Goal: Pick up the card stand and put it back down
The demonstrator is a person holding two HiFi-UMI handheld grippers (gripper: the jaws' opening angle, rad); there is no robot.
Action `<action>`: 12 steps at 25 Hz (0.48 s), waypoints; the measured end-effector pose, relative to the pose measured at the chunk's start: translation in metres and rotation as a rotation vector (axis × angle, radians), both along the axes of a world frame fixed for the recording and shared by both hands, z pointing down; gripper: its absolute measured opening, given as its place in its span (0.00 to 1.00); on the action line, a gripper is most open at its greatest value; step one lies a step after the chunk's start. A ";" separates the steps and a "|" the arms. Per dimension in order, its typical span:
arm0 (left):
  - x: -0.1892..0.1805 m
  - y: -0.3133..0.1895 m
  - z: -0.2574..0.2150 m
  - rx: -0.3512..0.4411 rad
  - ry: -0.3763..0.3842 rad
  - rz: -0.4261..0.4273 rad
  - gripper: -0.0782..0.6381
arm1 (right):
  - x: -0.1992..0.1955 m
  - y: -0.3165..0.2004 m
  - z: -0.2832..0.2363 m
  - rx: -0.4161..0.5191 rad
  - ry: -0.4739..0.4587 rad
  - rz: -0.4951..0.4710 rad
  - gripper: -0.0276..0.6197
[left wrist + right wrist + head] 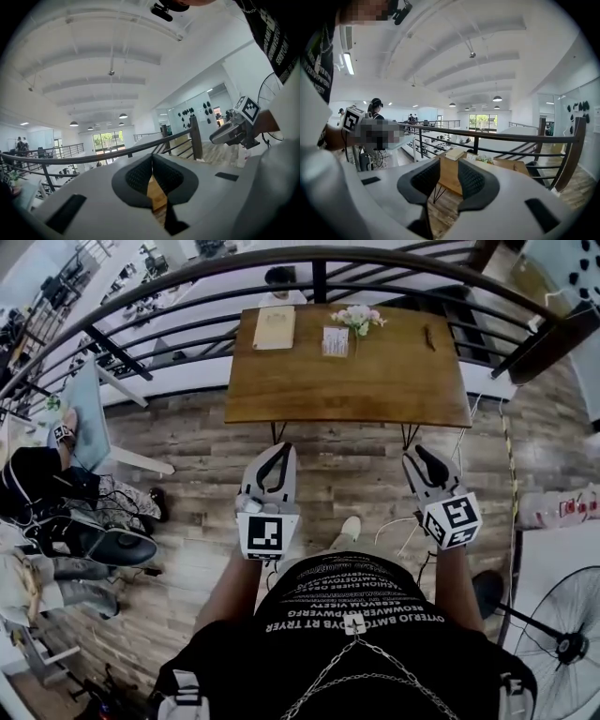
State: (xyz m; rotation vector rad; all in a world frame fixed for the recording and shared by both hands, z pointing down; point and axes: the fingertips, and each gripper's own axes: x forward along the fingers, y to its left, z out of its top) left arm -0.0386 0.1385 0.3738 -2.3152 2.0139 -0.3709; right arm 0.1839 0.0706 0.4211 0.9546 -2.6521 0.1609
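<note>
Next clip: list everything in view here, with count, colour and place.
Rectangular wooden table: one, brown, ahead beside the railing.
Flat tan book: one, tan, table's far left.
Small white card stand: one, white, table's far middle.
Small flower bunch: one, pink and white, beside the card stand.
Curved metal railing: one, black, beyond the table.
Wire-caged floor fan: one, black, lower right.
Left tongs: one, white, shut, empty, short of the table.
Right tongs: one, white, open, empty, short of the table.

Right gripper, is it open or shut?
Open. The right gripper holds its jaws apart, nothing between; the far table shows through the gap.
</note>
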 end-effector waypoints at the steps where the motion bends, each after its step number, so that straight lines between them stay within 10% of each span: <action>1: 0.004 -0.006 -0.001 0.006 0.007 -0.003 0.15 | 0.003 -0.007 -0.001 0.001 -0.002 -0.006 0.22; 12: 0.040 -0.056 -0.015 0.020 -0.035 -0.055 0.15 | 0.028 -0.068 -0.002 0.003 -0.029 -0.084 0.23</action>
